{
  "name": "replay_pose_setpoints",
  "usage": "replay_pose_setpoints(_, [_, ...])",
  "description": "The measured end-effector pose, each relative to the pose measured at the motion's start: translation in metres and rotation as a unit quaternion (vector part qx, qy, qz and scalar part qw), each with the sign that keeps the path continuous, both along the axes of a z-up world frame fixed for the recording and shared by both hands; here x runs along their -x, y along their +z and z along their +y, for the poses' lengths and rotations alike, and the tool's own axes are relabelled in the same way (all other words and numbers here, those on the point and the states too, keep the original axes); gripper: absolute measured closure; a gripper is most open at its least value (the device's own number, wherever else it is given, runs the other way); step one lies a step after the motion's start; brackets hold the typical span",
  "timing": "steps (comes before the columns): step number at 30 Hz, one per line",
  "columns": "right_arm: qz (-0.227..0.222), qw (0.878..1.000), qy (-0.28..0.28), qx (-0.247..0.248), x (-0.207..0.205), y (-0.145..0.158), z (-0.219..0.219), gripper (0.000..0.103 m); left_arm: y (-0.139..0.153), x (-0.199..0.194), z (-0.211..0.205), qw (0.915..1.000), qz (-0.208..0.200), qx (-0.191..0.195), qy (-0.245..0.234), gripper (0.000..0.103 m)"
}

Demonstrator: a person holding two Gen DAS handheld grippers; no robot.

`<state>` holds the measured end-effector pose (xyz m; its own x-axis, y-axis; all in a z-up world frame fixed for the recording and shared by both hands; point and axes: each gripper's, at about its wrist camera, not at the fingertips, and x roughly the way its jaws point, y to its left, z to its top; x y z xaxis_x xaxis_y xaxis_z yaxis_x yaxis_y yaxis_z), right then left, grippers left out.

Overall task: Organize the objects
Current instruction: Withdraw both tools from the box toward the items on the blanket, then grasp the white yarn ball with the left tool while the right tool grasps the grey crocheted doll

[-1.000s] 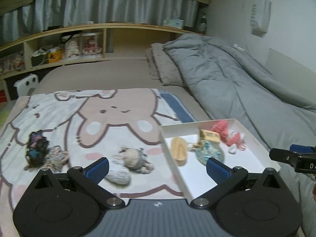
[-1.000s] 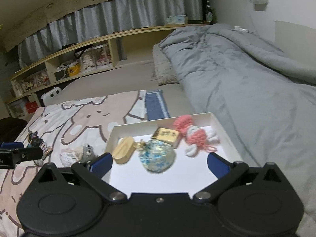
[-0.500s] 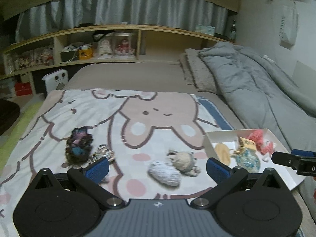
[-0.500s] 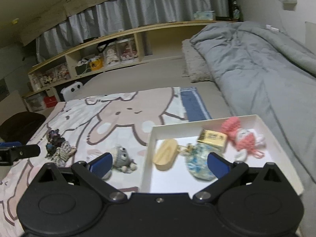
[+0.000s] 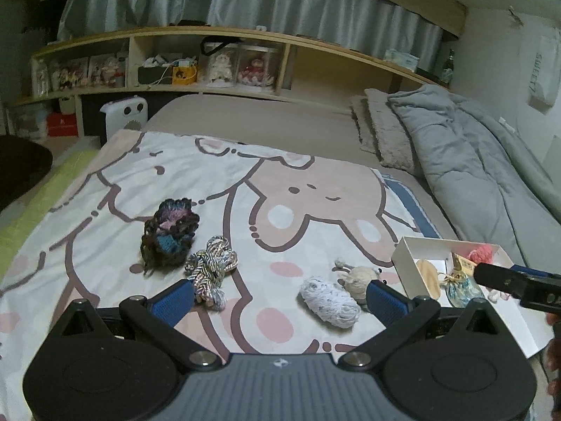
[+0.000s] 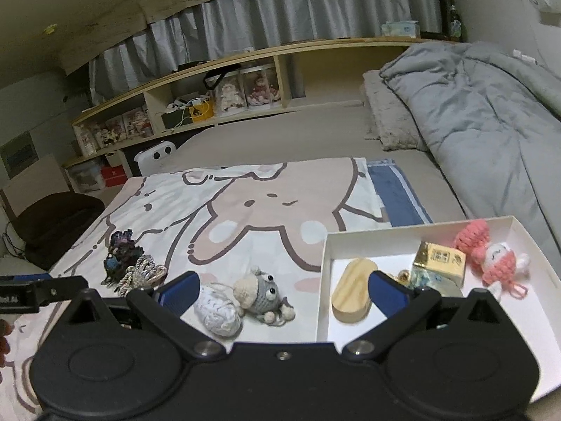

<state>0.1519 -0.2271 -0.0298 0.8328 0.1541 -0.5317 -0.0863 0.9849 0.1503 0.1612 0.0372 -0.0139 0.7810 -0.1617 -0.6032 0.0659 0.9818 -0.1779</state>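
Note:
A white tray [image 6: 324,273] on the bed holds a wooden oval [image 6: 352,294], a gold box [image 6: 440,258], a blue pouch and a pink crochet doll [image 6: 491,254]. On the rabbit blanket lie a white yarn ball [image 5: 331,301], a grey crochet mouse [image 6: 257,293], a silver braided piece [image 5: 210,270] and a dark crochet bundle [image 5: 170,236]. My left gripper [image 5: 278,296] is open and empty, just before the silver piece and the yarn ball. My right gripper [image 6: 282,296] is open and empty, over the mouse and the tray's left edge [image 5: 403,263].
A grey duvet [image 6: 484,115] and a pillow [image 5: 385,133] lie to the right. A wooden shelf [image 5: 210,66] with dolls and boxes runs along the back. A white heater [image 5: 124,115] and a dark chair [image 6: 52,221] stand left of the bed.
Both grippers have swung left. The left wrist view has shifted off the tray toward the loose items on the blanket. Both stay open and empty.

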Motion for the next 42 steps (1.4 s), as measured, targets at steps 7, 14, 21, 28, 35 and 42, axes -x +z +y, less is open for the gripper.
replay_pose_setpoints(7, [0.004, 1.0, 0.027, 0.01, -0.026, -0.016, 0.012, 0.007, -0.017, -0.012, -0.006, 0.9997, 0.013, 0.02, 0.008, 0.002])
replay_pose_setpoints(14, [0.007, 0.997, 0.059, 0.047, -0.051, -0.033, 0.018, 0.013, -0.035, -0.029, -0.019, 0.9997, 0.017, 0.019, 0.003, 0.009])
replay_pose_setpoints(21, [0.037, 0.993, 0.104, 0.04, -0.074, -0.052, 0.02, 0.023, -0.054, -0.043, -0.033, 0.9994, 0.024, 0.002, -0.025, 0.014])
replay_pose_setpoints(28, [0.061, 0.988, 0.134, 0.044, -0.096, -0.066, 0.031, 0.034, -0.073, -0.06, -0.048, 0.9971, 0.031, -0.003, -0.07, 0.018])
replay_pose_setpoints(35, [0.091, 0.983, 0.151, 0.043, -0.117, -0.079, 0.041, 0.034, -0.089, -0.066, -0.07, 0.9909, 0.018, -0.033, -0.129, 0.018])
replay_pose_setpoints(42, [0.118, 0.979, 0.157, 0.064, -0.126, -0.096, 0.051, 0.034, -0.106, -0.073, -0.079, 0.9829, -0.012, -0.073, -0.169, 0.017])
